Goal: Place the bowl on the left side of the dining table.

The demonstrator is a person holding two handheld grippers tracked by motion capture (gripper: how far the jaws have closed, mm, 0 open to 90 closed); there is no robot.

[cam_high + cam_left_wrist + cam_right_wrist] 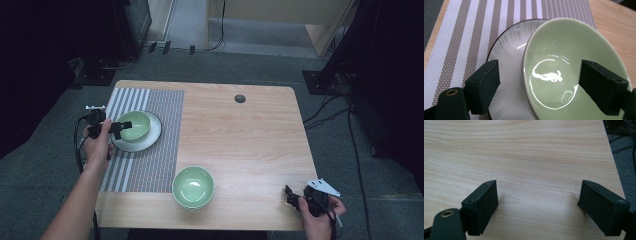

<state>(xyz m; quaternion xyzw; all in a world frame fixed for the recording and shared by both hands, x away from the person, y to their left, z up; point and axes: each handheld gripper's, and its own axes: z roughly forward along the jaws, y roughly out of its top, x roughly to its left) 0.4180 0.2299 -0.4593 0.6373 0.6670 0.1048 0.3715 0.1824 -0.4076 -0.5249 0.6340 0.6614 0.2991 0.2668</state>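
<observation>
Green bowl set on the white plate, jaws spread

High view: the left gripper (pixel 121 126) hovered at the green bowl (pixel 135 125), seated on the white plate (pixel 150 140), apparently just released. Left gripper view: wide jaws straddled its glossy rim, untouching. Right gripper view: the right gripper (pixel 537 202) stood wide over bare table (pixel 529 157), holding nothing.

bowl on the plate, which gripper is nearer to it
Left. The left gripper is open right at the rim of the bowl on the plate, one pad over its inside. The right gripper is open over bare table at the near right corner.
</observation>
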